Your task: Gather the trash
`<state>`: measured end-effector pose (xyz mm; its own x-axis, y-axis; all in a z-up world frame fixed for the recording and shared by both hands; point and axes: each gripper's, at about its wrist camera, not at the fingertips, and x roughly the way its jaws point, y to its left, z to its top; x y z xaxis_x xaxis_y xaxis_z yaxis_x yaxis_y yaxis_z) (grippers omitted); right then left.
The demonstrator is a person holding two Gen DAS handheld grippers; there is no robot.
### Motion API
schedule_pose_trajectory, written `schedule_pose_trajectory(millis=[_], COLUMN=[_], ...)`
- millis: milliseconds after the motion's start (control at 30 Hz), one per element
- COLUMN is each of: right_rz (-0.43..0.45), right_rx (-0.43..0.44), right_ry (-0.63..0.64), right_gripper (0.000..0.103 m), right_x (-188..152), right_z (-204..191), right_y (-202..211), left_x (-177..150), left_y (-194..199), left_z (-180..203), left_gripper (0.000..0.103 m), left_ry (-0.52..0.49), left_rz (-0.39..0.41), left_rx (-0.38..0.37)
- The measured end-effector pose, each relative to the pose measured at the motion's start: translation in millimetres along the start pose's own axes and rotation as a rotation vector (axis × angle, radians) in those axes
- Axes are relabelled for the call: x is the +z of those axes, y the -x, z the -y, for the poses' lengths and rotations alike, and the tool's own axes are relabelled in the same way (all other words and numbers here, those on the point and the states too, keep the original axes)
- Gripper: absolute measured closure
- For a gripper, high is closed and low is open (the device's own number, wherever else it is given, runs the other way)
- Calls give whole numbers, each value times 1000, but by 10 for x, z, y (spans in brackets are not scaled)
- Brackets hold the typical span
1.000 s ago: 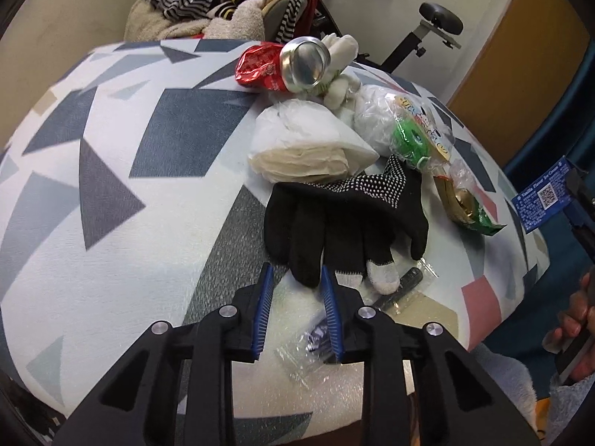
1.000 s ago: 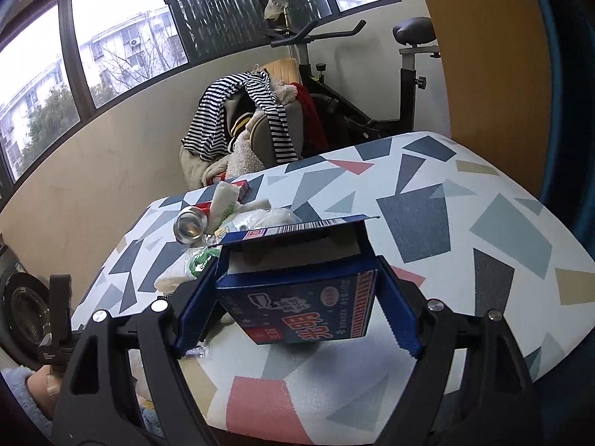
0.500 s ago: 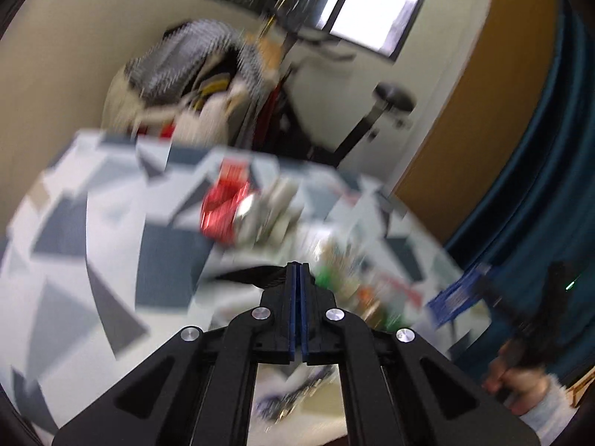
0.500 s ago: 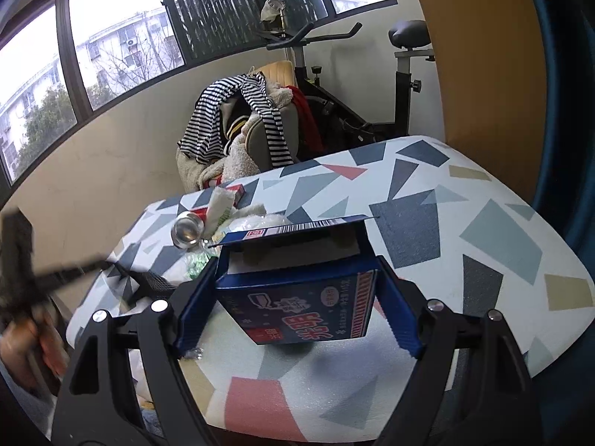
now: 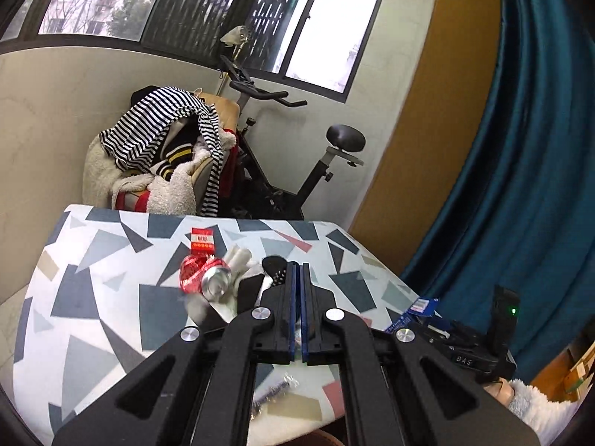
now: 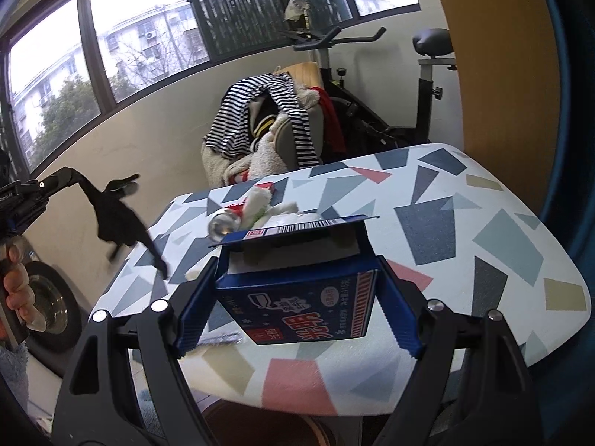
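My left gripper is shut on a black glove, raised above the patterned table. In the right wrist view the glove hangs from the left gripper at the left, clear of the table. My right gripper is shut on an open-topped blue box over the table's near edge; the box also shows in the left wrist view. On the table lie a crushed red can, a small red box, white cloths and a clear plastic wrapper.
Behind the table stands a chair heaped with striped clothes and an exercise bike. A blue curtain hangs at the right. A washing machine drum sits low at the left, near the person's hand.
My left gripper shut on the black glove and lifted it off the table, tilting upward. My right gripper, still holding the blue box, rose a little.
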<state>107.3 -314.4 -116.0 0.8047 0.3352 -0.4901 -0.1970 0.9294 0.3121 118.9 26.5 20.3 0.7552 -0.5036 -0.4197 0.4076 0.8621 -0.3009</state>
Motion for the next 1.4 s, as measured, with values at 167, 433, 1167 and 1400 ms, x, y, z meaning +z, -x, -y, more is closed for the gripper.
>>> schedule_pose_trajectory(millis=[167, 433, 1167, 1400], right_rz=[-8, -51, -213, -250], right_rx=[24, 59, 31, 13], right_ry=[38, 81, 18, -13], right_gripper=[23, 23, 23, 23], right_x=[-140, -504, -1809, -1878], right_z=[-194, -419, -215, -132], right_y=[193, 365, 109, -38], left_x=[-285, -1033, -3004, -3179], left_y=[228, 446, -111, -365], left_z=[147, 376, 205, -96], left_gripper=[101, 101, 101, 101], left_ry=[-6, -19, -7, 121], left_rz=[-33, -135, -425, -496], left_rx=[-27, -80, -62, -37])
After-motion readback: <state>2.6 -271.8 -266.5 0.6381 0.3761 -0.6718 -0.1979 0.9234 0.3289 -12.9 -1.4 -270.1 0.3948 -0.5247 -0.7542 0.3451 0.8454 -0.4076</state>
